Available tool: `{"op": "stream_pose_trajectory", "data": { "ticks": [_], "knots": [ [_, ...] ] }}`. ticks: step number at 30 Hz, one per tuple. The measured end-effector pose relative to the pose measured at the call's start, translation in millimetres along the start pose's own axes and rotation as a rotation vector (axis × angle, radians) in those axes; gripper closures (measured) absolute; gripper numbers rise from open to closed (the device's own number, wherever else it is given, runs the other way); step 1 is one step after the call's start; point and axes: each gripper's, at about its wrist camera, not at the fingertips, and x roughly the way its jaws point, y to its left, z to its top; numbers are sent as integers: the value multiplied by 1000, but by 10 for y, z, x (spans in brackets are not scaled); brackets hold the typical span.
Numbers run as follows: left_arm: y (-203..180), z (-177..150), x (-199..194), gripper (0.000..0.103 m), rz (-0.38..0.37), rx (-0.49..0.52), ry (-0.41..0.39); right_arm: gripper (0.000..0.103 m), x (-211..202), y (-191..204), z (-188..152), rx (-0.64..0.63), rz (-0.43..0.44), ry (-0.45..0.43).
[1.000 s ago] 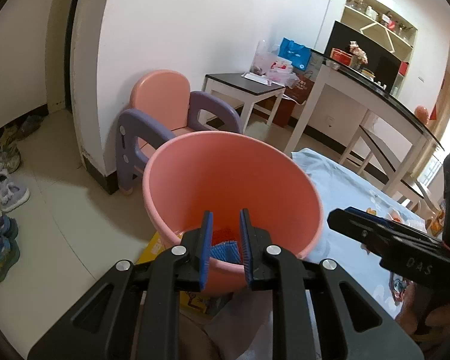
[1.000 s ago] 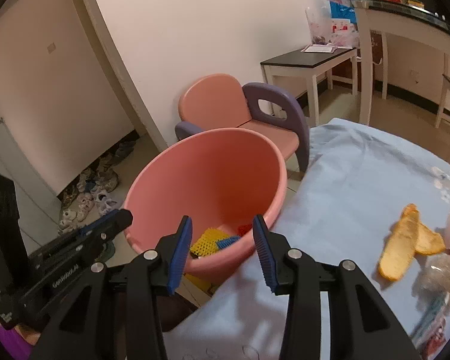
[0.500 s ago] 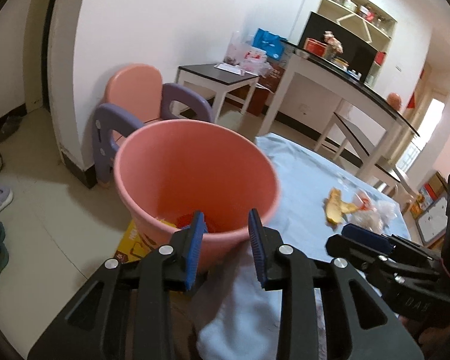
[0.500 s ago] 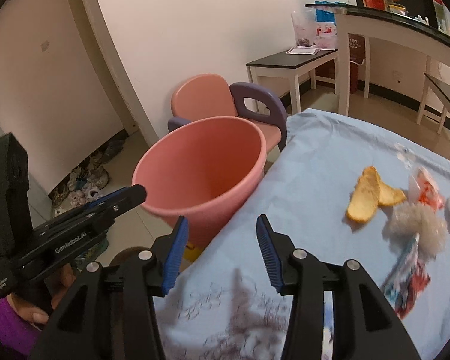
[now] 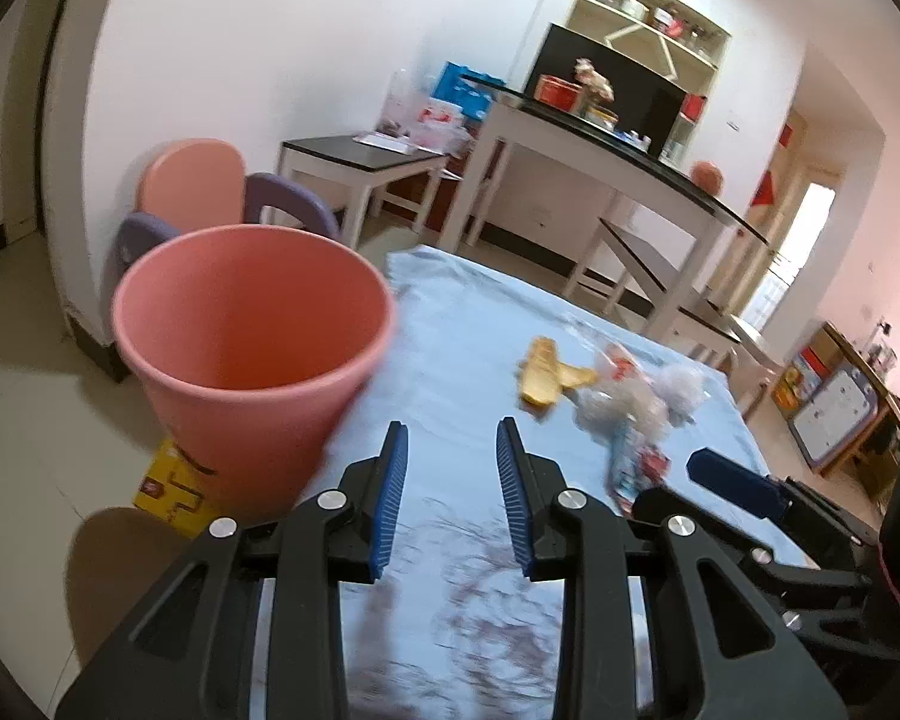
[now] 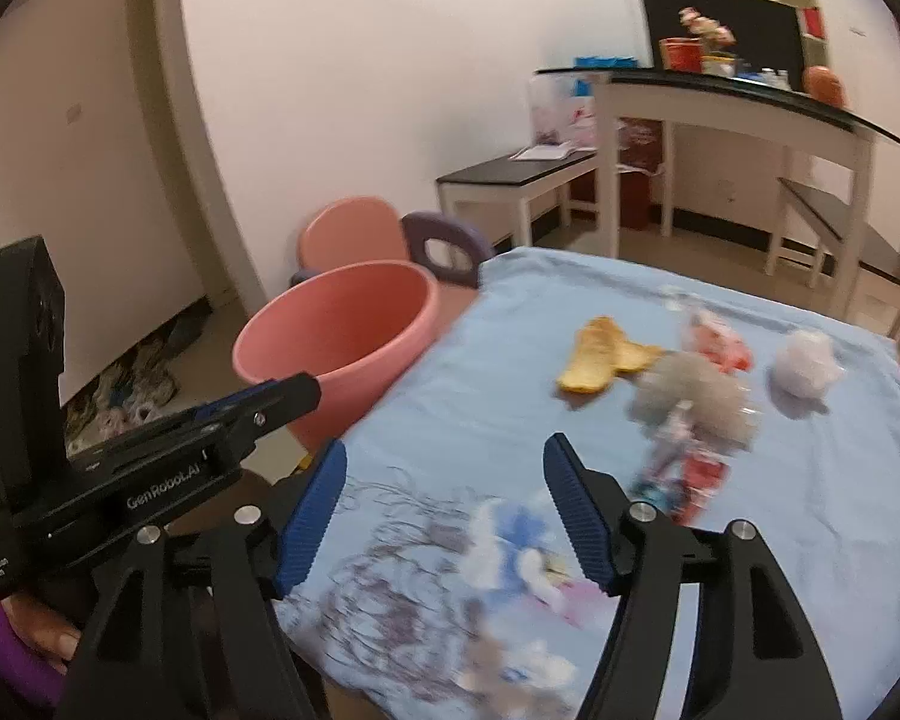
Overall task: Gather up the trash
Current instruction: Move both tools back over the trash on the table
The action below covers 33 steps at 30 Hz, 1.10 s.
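Both my hand-held grippers are empty, left hand-held gripper [image 5: 452, 483] parted, right hand-held gripper [image 6: 444, 510] opening; peel [image 6: 600, 360] and wrappers [image 6: 684, 462] ahead remain uncollected, pink bin [image 5: 252, 348] to my left.

Near half of the blue tablecloth [image 6: 450, 420] is bare: open passage from the near edge inward. Far right of it, the trash forms a barrier: orange peel [image 6: 600, 354], crumpled grey wad [image 6: 696, 396], red-and-white wrapper [image 6: 717, 339], white wad [image 6: 807, 363], colourful packet [image 6: 684, 468] nearest. Narrow gap between grey and white wads. Left of the table, pink bucket [image 5: 252, 348] stands against the edge, mouth unobstructed from above. Child's chair [image 5: 210, 192] behind the bucket blocks the far left.
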Motion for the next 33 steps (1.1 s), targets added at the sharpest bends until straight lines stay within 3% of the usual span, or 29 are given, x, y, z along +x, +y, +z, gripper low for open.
{"op": "stream_pose_trajectory", "data": {
  "ticks": [9,14,20,25,29,33],
  "knots": [
    [-385,-126,-22,72,-23,37,-9,19,-465,-392,-179,72,-52,-105],
    [-596,-169,-33,72,-7,92,-11,15,-628,-398,-229,28,40,-170],
    [-649,-217,59,72,-20,110,33,15,-553,-453,-221,32,77,-151],
    [-661,-235,213,72,-10,102,81,17,-343,-601,-222,53,80,-80],
    [-671,-198,397,72,-3,104,119,23,-264,-852,-211,100,8,-65],
    [-664,-130,599,72,5,99,153,43,-67,-1170,-180,183,12,21]
  ]
}}
